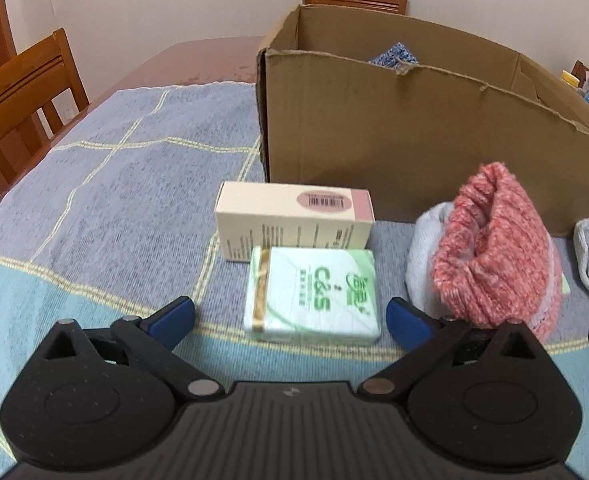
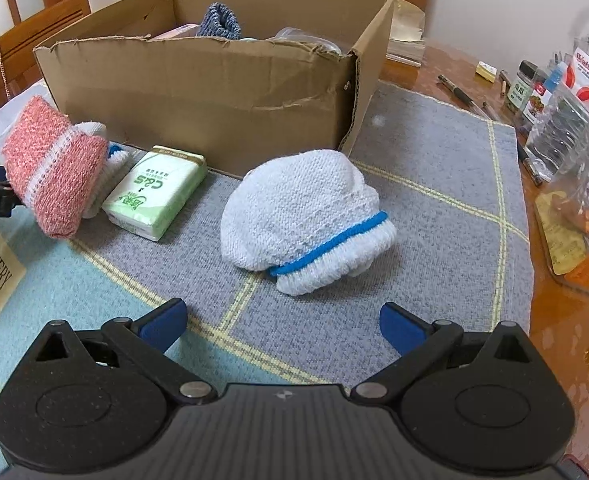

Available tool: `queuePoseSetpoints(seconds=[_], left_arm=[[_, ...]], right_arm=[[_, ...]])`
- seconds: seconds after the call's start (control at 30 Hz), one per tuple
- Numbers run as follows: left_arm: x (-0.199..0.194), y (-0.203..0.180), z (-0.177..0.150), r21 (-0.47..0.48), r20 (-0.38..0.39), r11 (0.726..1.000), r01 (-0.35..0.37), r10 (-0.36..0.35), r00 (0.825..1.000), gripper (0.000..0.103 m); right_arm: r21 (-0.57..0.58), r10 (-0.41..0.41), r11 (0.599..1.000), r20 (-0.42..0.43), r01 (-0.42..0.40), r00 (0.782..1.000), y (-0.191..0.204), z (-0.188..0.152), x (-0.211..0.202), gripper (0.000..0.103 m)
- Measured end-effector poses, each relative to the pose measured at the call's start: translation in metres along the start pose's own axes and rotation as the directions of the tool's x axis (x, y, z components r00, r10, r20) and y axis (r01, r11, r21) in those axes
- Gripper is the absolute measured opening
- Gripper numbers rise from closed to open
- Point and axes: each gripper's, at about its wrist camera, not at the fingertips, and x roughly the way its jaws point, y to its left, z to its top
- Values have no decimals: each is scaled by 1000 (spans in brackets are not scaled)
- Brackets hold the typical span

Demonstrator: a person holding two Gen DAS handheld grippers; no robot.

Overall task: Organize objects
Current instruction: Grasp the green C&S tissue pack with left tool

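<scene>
Blue checked tablecloth point(image 2: 434, 184) carries the cardboard box point(image 2: 214, 92) toward its far edge; left gripper point(image 1: 290, 320) and right gripper point(image 2: 282, 320) both gape, holding nothing.

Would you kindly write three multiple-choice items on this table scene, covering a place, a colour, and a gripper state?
1. Where is the cream carton?
A. inside the cardboard box
B. between the tissue pack and the cardboard box
C. on a chair

2. What colour is the white sock's band?
A. blue
B. red
C. green

3. The right gripper is:
A. open
B. shut on the sock
C. shut on the pack

Key:
1 B, behind the tissue pack, before the cardboard box.
2 A, stripe on the white sock.
3 A, right gripper fingers apart, holding nothing.
</scene>
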Motion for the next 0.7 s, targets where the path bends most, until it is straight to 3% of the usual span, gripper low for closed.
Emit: queuePoseSetpoints(seconds=[0.23,0.53,0.7], left_arm=[[-4,12,-2,-21,3,1000,-13,14,1000,97],[-4,-4,4,19,34,999,35,-36,999,74],[-3,-3,3,30,40,999,34,-36,999,73]], right_arm=[[-10,5,1000,2,-5,1000,1,-1,-1,103],[-24,16,1000,6,-16,1000,-1,3,2,103],[-46,32,998,6,-31,999,-4,8,7,103]])
